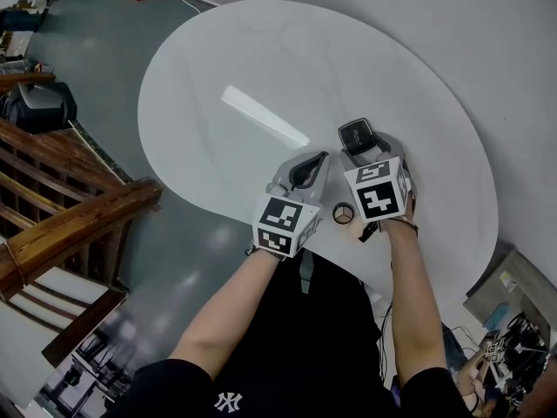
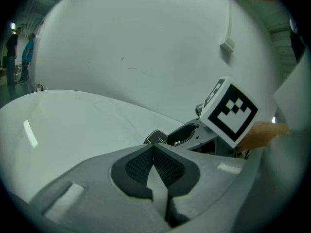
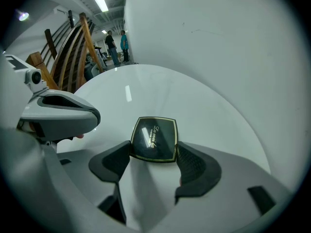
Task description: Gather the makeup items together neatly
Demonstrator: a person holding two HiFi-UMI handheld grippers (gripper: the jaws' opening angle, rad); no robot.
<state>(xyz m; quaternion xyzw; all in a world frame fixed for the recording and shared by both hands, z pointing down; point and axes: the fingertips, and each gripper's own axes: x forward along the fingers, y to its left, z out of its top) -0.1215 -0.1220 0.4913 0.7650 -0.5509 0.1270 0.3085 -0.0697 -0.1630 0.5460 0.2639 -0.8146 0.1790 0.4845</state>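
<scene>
The right tool (image 3: 154, 154) is pinching a black, gold-edged compact (image 3: 154, 139) by its two sides, jaws set wide, the compact lying on the white worktop (image 1: 261, 59). The left tool (image 2: 153, 146) is hovering just beside it, jaws pressed together, empty.

- The head view looks from the person's head steeply down onto a white round table (image 1: 261, 59). Both forearms enter from the bottom edge. Grey floor and a wooden staircase (image 1: 70, 216) fill the left side.
- The left gripper view sits low and close over the tabletop. It faces along its own jaws across the table to a white wall (image 2: 146, 42).
- The right gripper view looks down along its jaws, very near a black compact (image 3: 154, 140).
- All three views share the table and the compact.
- The left gripper view catches the right gripper (image 2: 170, 135) at its right. The right gripper view catches the left gripper (image 3: 82, 115) at its left.
</scene>
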